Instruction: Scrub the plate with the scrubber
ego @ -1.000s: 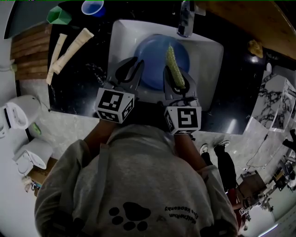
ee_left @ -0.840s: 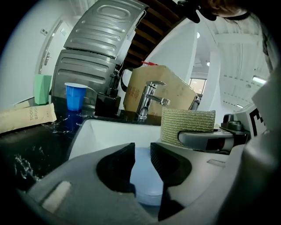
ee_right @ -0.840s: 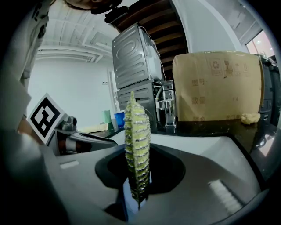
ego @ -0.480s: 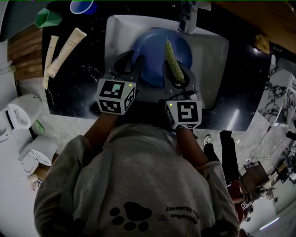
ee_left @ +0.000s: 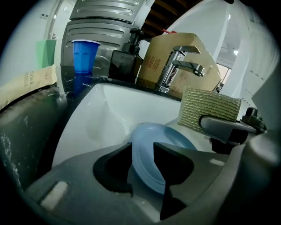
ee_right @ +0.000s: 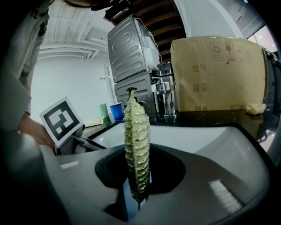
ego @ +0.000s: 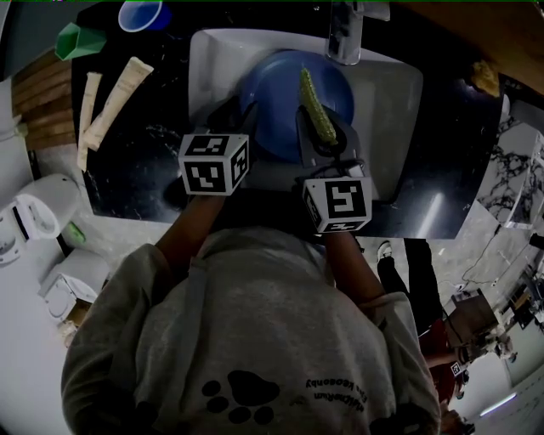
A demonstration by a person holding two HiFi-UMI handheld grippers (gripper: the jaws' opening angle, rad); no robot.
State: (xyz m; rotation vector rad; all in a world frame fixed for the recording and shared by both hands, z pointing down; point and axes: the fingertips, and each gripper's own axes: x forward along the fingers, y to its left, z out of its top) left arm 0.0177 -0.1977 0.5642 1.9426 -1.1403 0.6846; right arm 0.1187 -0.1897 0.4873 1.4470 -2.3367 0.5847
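Grey sweatshirt [ego: 212, 323] with black paw print [ego: 242, 396]; left gripper [ego: 240, 113] and right gripper [ego: 325, 127], dark grey, bear white black-marked cubes [ego: 212, 163] [ego: 338, 202].

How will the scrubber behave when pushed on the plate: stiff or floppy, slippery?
Probably semi-stiff: the scrubber stands upright from the jaws of the right gripper without drooping, though it is thin, so it may bend under pressure. Its coarse mesh looks grippy, unlikely to slip.

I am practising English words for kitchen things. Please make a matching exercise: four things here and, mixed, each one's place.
1 blue plate
2 green scrubber
3 blue cup
4 faucet

A in the right tongs
B on the dark counter
C inside the sink
D at the sink's back rim

Pairs: 1-C, 2-A, 3-B, 4-D
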